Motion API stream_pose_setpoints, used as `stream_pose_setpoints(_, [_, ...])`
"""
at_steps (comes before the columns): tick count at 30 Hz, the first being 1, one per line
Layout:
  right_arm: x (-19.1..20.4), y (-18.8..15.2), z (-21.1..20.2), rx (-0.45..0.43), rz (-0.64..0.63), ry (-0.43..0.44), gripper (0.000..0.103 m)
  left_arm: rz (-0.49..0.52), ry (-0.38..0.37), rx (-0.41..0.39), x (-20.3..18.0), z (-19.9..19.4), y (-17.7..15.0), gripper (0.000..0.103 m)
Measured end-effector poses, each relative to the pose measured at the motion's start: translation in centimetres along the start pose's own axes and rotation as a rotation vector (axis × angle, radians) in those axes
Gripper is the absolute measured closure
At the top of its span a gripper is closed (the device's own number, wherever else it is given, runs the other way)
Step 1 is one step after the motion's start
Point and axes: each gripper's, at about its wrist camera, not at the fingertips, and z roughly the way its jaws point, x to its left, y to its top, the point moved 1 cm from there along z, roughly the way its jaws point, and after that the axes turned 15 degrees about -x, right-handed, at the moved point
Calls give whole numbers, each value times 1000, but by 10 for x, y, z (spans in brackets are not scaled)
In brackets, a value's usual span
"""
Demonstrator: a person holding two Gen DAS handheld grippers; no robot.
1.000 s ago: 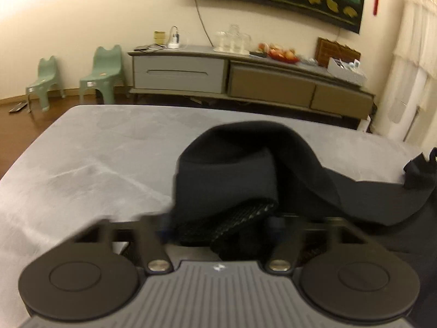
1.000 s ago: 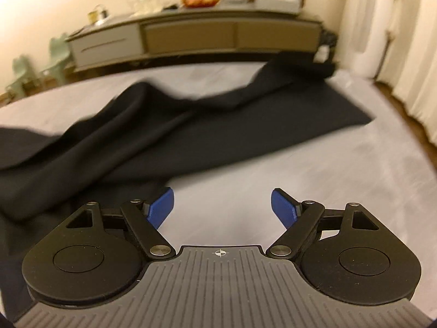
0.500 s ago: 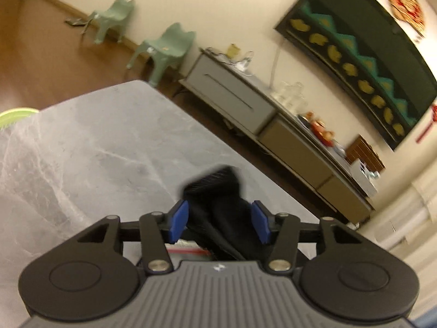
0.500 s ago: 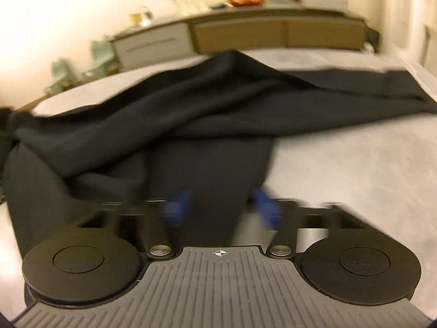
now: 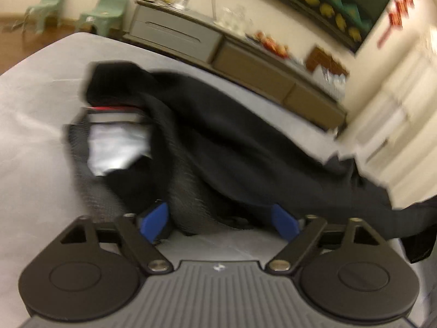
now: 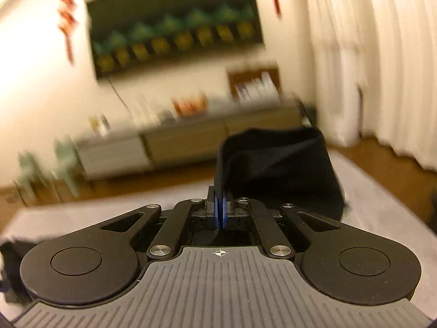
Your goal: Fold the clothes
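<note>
The left gripper [image 5: 220, 218] sits low and tilted, its two blue pads [image 5: 154, 220] spread wide apart with nothing pinched between them. The right gripper [image 6: 220, 209] is raised and angled upward toward the far wall, its blue pads pressed together, clamping a fold of black garment [image 6: 278, 169].

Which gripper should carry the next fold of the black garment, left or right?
Right, probably. The right gripper is already shut on an edge of the black garment, lifted above the table. The left gripper is open, its pads straddling a fold of the garment without gripping.
</note>
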Motion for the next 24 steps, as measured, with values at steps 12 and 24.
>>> stream_pose_setpoints(12, [-90, 2, 5, -32, 12, -210, 102, -155, -118, -334, 87, -78, 76, 97])
stream_pose_setpoints(24, [-130, -53, 22, 120, 29, -369, 78, -217, 3, -210, 112, -86, 12, 36])
